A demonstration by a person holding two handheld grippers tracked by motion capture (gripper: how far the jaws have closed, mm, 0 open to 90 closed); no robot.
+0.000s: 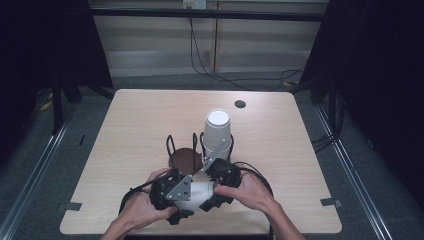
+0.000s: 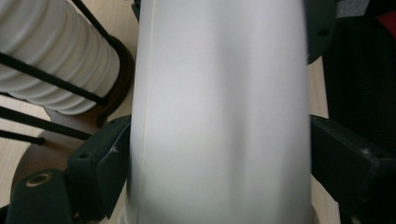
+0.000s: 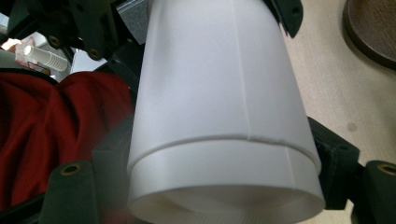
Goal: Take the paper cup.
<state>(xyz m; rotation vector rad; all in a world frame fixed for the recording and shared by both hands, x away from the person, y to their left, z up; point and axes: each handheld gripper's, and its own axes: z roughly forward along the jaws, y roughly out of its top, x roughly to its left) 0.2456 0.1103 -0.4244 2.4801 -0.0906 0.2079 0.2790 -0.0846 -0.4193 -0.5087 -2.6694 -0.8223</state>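
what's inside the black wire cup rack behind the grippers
The black wire cup rack holds an upside-down stack of white paper cups in its right slot. Its left slot shows only the round brown base; the stack's lower rims are hidden.

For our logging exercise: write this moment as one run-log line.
nested cups: between both grippers | left gripper: flanks them, grip unclear | right gripper: shut on them | cup stack: in wire rack

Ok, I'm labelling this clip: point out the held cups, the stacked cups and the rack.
held paper cups (image 3: 219,116), right gripper view, outer cup's side wall.
stacked paper cups (image 1: 218,131), high view, side wall.
wire rack (image 1: 171,145), high view, left loop.
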